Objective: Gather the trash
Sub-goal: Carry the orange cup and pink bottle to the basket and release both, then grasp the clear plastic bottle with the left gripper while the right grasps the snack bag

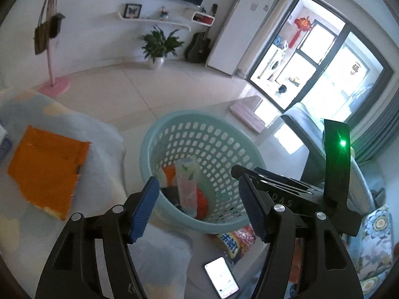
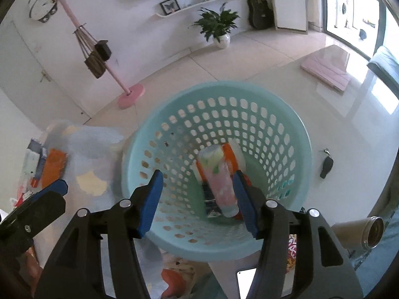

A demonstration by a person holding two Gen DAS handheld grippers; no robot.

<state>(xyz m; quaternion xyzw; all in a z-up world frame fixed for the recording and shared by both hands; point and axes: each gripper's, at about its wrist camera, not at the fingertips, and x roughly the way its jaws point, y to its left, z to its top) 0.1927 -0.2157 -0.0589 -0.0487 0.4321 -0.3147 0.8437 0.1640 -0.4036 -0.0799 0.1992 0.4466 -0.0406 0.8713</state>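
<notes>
Basket (image 2: 286, 129) on floor; bottle (image 2: 220, 177) leans inside, atop wrappers. Phone (image 1: 221, 277) before basket; potted plant (image 2: 219, 28) behind, at wall.

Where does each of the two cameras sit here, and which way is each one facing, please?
Left wrist: on the left gripper, angled down at the basket from its left; own blue pads and the right gripper show.
Right wrist: on the right gripper, looking more steeply into the basket; the left gripper shows lower left.
Shared: basket, pastel bottle inside, potted plant, pink coat stand.

Both left tongs (image 1: 199, 209) and right tongs (image 2: 197, 199) point steeply downward, jaws parted, gripping nothing.
</notes>
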